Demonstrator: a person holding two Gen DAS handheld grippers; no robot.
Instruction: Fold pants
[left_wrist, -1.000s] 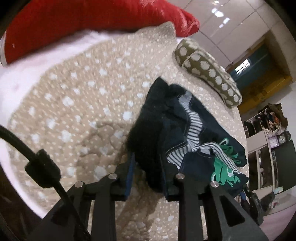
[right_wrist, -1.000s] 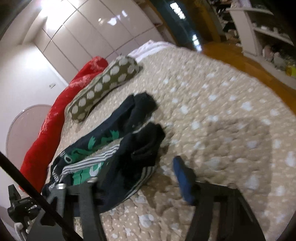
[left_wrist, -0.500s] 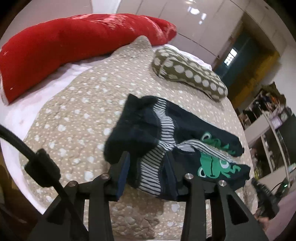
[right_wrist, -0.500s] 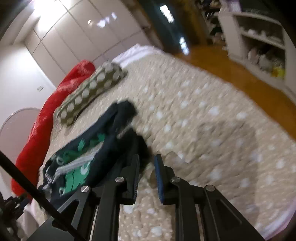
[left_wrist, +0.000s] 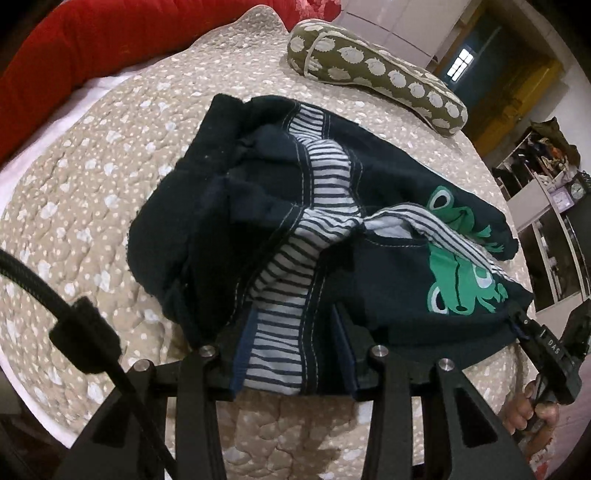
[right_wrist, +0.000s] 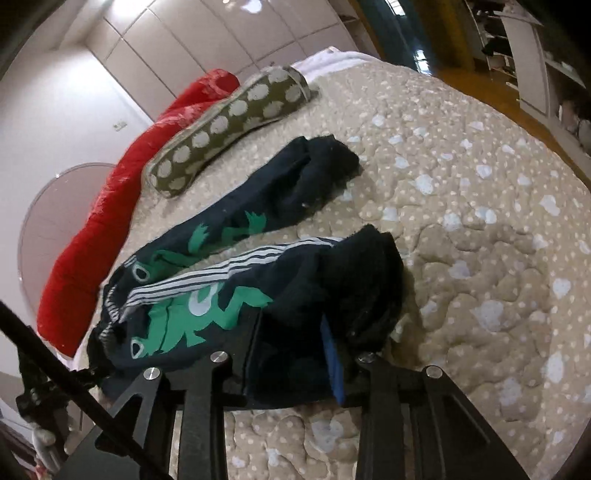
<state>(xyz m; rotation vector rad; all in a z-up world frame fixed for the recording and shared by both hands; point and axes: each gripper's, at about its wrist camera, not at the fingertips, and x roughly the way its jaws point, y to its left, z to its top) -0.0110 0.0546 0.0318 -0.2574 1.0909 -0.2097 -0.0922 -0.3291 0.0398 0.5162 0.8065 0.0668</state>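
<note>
Dark navy pants with a striped waistband and green frog prints lie crumpled on the beige quilted bed. My left gripper stands over the waist end. The striped band lies between its parted fingers, and the blue pads do not pinch it. In the right wrist view the pants stretch away with both legs side by side. My right gripper straddles the near leg's dark cuff. Its jaws are opening, and the blue pad face shows beside the cloth.
An olive spotted pillow and a long red cushion lie behind the pants. The quilt spreads wide to the right, with wood floor beyond. A hand holds the other gripper at the left wrist view's right edge, near shelves.
The left gripper came down onto the waist end and its jaws stand wider. The right jaws closed nearly shut half a second ago and now stand apart around the cuff.
</note>
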